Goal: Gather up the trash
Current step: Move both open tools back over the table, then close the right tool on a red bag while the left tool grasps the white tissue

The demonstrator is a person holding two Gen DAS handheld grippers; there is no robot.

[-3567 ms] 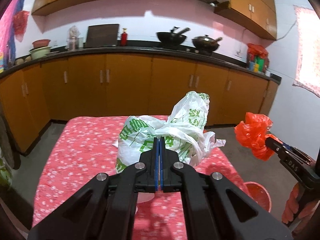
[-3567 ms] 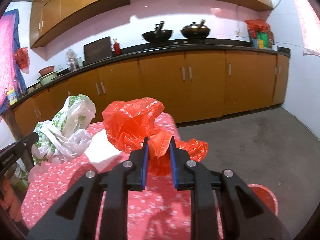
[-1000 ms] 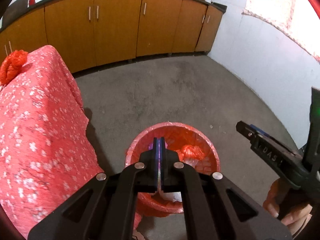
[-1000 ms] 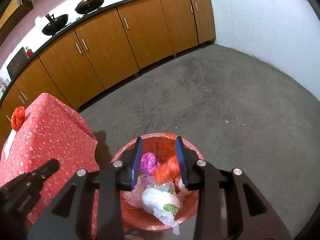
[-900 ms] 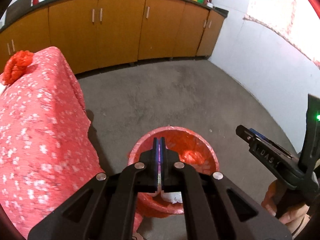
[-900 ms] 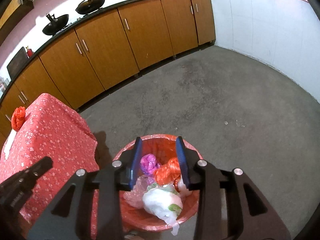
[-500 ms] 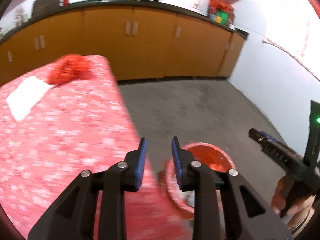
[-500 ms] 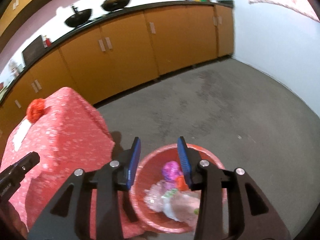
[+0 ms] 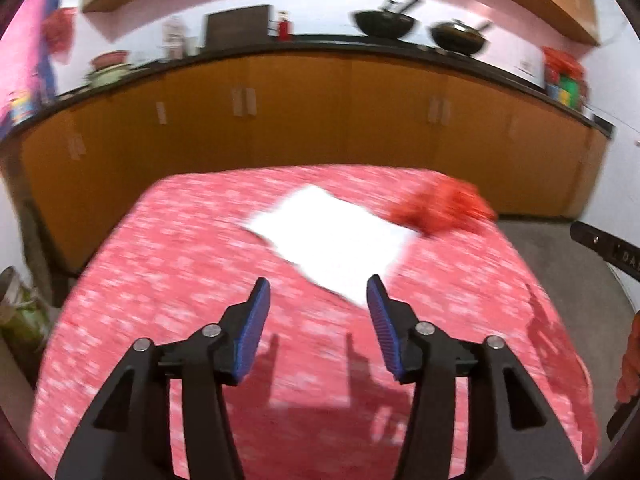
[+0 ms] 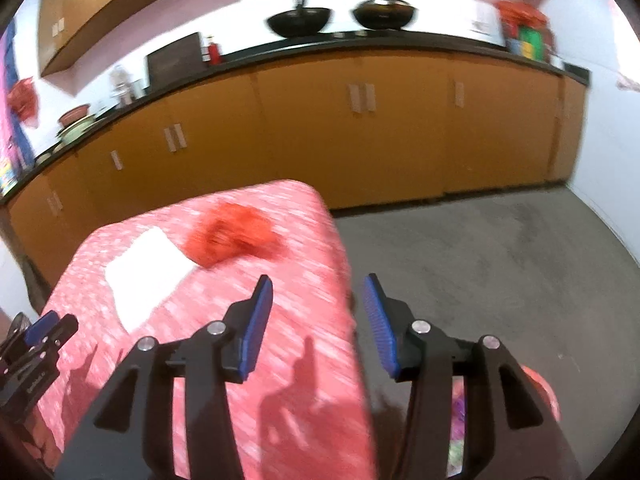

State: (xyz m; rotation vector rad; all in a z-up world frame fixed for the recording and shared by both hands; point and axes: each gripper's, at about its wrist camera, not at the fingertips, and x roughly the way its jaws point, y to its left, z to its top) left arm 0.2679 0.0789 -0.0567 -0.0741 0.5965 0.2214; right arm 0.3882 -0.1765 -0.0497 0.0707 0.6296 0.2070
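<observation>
A crumpled red plastic bag (image 9: pixel 442 208) (image 10: pixel 232 236) lies on the far right part of the table (image 9: pixel 168 264) (image 10: pixel 304 360), which wears a red flowered cloth. A white sheet of paper (image 9: pixel 332 240) (image 10: pixel 144 276) lies flat beside it, to its left. My left gripper (image 9: pixel 318 326) hovers over the near half of the table, its jaws opening with nothing between them. My right gripper (image 10: pixel 318 320) hangs over the table's right edge, jaws also opening and empty. The red bin (image 10: pixel 536 400) with bagged trash sits low on the floor, mostly hidden behind the right gripper.
Orange cabinets (image 9: pixel 320 120) under a black counter run along the far wall, with two woks (image 10: pixel 300 20) on top. Grey concrete floor (image 10: pixel 500 260) spreads to the right of the table. A white wall (image 10: pixel 608 140) closes the right side. A hand (image 9: pixel 630 364) holds the other gripper at the right edge.
Both grippers swung up and left from over the bin toward the table. Both sets of jaws spread wider. The views now face the table top and cabinets, and the bin has dropped to the lower edge.
</observation>
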